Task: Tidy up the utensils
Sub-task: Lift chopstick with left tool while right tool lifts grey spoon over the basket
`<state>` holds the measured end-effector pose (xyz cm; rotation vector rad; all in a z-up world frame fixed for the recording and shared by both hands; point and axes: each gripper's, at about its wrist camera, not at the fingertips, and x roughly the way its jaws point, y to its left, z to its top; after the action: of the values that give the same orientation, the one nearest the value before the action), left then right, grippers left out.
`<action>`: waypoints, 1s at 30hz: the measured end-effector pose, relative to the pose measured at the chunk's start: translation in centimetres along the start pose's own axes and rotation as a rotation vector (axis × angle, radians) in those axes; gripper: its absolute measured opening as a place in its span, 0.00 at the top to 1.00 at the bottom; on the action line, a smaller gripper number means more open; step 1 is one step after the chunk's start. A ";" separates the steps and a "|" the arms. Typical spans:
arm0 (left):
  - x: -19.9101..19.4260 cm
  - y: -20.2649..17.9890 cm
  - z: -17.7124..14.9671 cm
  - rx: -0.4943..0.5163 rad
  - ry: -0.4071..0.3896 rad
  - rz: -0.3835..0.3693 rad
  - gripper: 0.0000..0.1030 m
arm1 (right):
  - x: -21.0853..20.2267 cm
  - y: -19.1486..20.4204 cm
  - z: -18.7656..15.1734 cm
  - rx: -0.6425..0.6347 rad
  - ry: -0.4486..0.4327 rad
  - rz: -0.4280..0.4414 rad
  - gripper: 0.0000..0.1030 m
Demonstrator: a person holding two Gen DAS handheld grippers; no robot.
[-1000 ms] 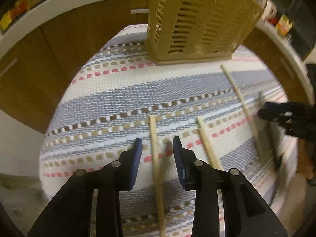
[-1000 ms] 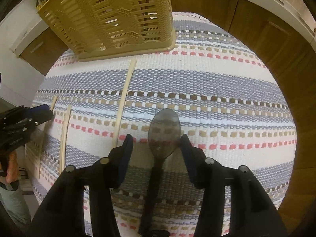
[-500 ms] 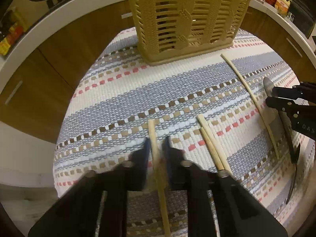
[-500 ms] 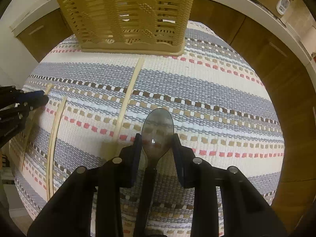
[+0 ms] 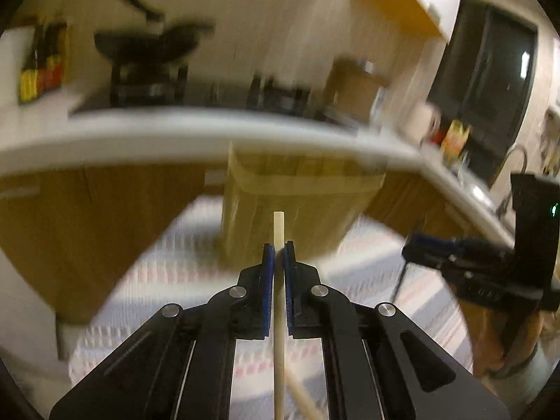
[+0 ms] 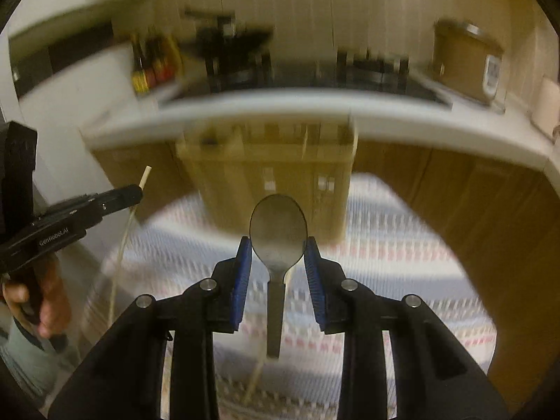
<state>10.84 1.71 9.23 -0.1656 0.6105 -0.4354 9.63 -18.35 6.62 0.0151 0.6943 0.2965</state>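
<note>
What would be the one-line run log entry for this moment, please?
left gripper: shut on chopstick, lifted | right gripper: shut on spoon, lifted | basket: ahead on striped cloth

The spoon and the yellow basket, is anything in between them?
Nothing shows between them. In the right wrist view only blurred striped mat lies between the spoon and the basket.

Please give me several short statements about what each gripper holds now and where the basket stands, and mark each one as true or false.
1. The left gripper is shut on a chopstick. True.
2. The right gripper holds a fork. False: it holds a spoon by its bowl.
3. The basket stands on the striped mat. True.
4. Both utensils are already in the basket. False: each is between the fingers of a gripper, short of the basket.
</note>
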 end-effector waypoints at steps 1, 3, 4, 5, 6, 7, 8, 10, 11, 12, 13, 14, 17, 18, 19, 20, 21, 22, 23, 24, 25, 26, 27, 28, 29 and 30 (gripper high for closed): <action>0.2 -0.1 1.3 -0.003 -0.034 -0.011 0.96 | -0.5 0.0 0.7 0.007 -0.032 0.002 0.73; -0.6 -0.5 3.0 -0.014 -0.102 -0.025 0.96 | -1.4 0.0 2.3 0.024 -0.106 0.017 0.73; -0.9 -0.7 4.0 -0.017 -0.143 -0.030 0.96 | -2.0 -0.4 3.1 0.031 -0.136 0.025 0.73; -1.0 -1.1 4.9 -0.019 -0.174 -0.034 0.96 | -2.4 -0.6 4.0 0.041 -0.172 0.034 0.73; -0.8 -1.1 5.8 -0.024 -0.200 -0.037 0.96 | -2.8 -1.1 4.7 0.049 -0.192 0.044 0.73; -0.9 -1.3 6.6 -0.032 -0.226 -0.038 0.96 | -3.0 -1.0 5.4 0.058 -0.212 0.054 0.73; -0.6 -1.3 7.4 -0.038 -0.245 -0.043 0.96 | -3.1 -1.2 6.2 0.064 -0.231 0.067 0.73; -0.6 -1.4 9.0 -0.043 -0.295 -0.046 0.96 | -3.5 -1.5 7.5 0.074 -0.265 0.082 0.73; -0.5 -1.4 9.6 -0.043 -0.322 -0.040 0.96 | -3.6 -1.6 8.3 0.081 -0.284 0.092 0.73; -0.5 -1.4 10.4 -0.043 -0.355 -0.036 0.96 | -3.7 -2.0 9.0 0.087 -0.297 0.099 0.73; -0.6 -1.4 11.0 -0.042 -0.378 -0.031 0.96 | -3.8 -2.2 9.5 0.096 -0.311 0.101 0.73; -0.6 -1.2 11.7 -0.041 -0.406 -0.025 0.96 | -3.7 -2.4 10.1 0.108 -0.325 0.101 0.73; 0.0 -0.9 13.3 -0.047 -0.477 -0.015 0.96 | -3.4 -3.3 11.4 0.130 -0.357 0.100 0.73; 0.2 -0.7 13.6 -0.052 -0.495 -0.025 0.96 | -3.6 -3.3 11.5 0.132 -0.367 0.092 0.73; 0.6 -0.6 13.9 -0.056 -0.520 -0.038 0.96 | -3.7 -3.4 11.7 0.132 -0.376 0.079 0.73; 1.0 -0.6 14.2 -0.054 -0.537 -0.029 0.96 | -3.6 -3.5 11.9 0.130 -0.384 0.065 0.73; 1.7 -0.6 14.4 -0.052 -0.547 -0.020 0.96 | -3.4 -3.7 12.1 0.125 -0.391 0.049 0.73; 2.2 -0.4 14.5 -0.052 -0.551 -0.014 0.96 | -3.2 -3.7 12.1 0.118 -0.393 0.037 0.73; 2.7 -0.4 14.7 -0.052 -0.554 -0.007 0.96 | -3.0 -3.6 12.2 0.110 -0.395 0.021 0.73; 3.2 -0.3 14.7 -0.049 -0.558 0.006 0.96 | -2.8 -3.5 12.2 0.097 -0.402 -0.004 0.73; 3.9 -0.4 14.6 -0.042 -0.564 0.028 0.96 | -2.6 -3.5 12.2 0.086 -0.407 -0.025 0.73; 4.5 -0.4 14.6 -0.036 -0.565 0.043 0.96 | -2.4 -3.5 12.1 0.077 -0.409 -0.041 0.73; 5.0 -0.5 14.3 -0.031 -0.566 0.060 0.96 | -2.0 -3.6 12.1 0.069 -0.408 -0.055 0.73; 5.6 -0.5 14.1 -0.022 -0.571 0.083 0.96 | -1.7 -3.6 12.0 0.065 -0.407 -0.064 0.73; 6.1 -0.5 13.8 -0.015 -0.576 0.105 0.96 | -1.4 -3.7 11.9 0.060 -0.408 -0.076 0.73; 6.6 -0.4 13.6 -0.011 -0.581 0.127 0.96 | -1.0 -3.8 11.8 0.054 -0.410 -0.097 0.73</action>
<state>23.55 -1.27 16.92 -0.2498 0.0517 -0.2422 17.35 -21.25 15.91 0.0907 0.2944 0.1736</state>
